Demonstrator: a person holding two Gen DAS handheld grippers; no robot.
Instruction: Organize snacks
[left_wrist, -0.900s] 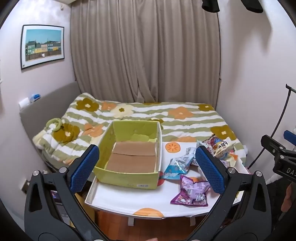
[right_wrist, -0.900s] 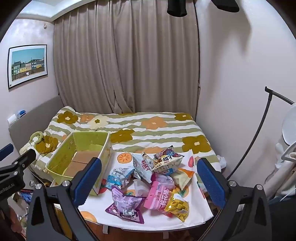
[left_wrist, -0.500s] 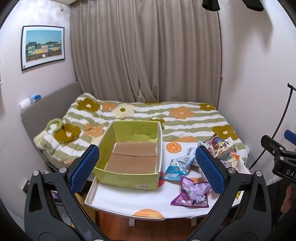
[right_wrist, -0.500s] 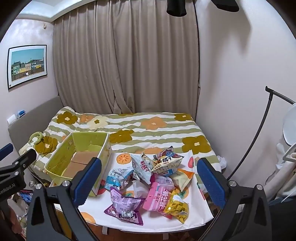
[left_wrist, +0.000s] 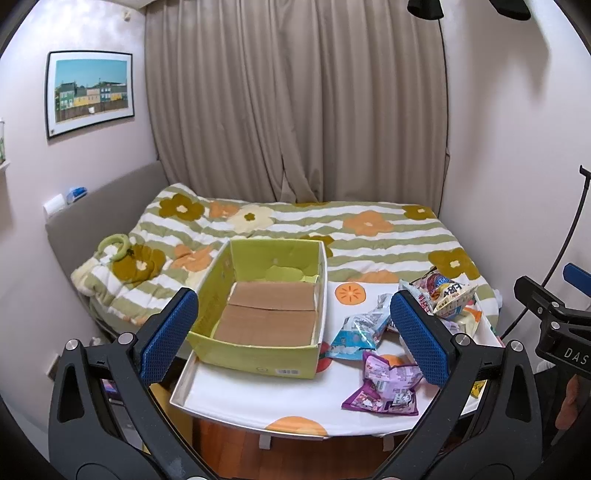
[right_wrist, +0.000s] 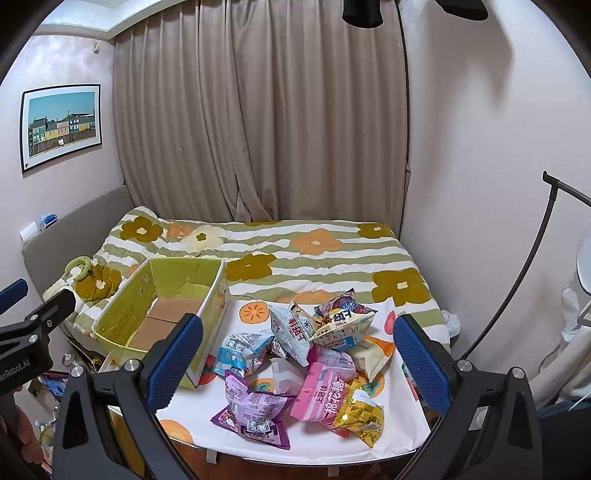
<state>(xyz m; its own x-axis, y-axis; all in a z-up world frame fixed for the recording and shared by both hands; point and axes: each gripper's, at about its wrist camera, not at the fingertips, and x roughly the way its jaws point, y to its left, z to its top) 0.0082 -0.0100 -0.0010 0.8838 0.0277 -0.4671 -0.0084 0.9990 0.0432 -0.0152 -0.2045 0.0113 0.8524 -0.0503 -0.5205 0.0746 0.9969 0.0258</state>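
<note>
Loosely heaped at the lower centre of the right wrist view, the snack packets lie on a small white table covered with an orange-fruit-patterned cloth (right_wrist: 397, 398): a crinkled purple foil packet (right_wrist: 255, 410) nearest the camera, a pink packet with white lettering (right_wrist: 319, 397) just to its right, a shiny yellow foil packet (right_wrist: 360, 417) touching the pink one, a light blue and white packet (right_wrist: 238, 350) toward the box, and a grey-white pillow bag (right_wrist: 293, 330) leaning against a puffy cream bag with red and blue print (right_wrist: 345, 321) at the top of the heap. Left of the pile, touching the table's left part, stands an open lime-green cardboard box with a plain brown floor (right_wrist: 162, 314), and nothing lies inside it. Behind the table spreads a bed with a green-striped flowered quilt (right_wrist: 325, 254). From the left wrist view the same box (left_wrist: 266, 306) fills the centre, with the purple packet (left_wrist: 386, 384) and the blue one (left_wrist: 356, 330) at lower right. Both tools hang above the table's near edge, clear of everything: the left gripper (left_wrist: 293, 334) has its blue-padded fingers spread as wide as they go, framing the box without touching it, and the right gripper (right_wrist: 299, 360) is likewise fully spread, empty, its pads on either side of the heap in the frame.
</note>
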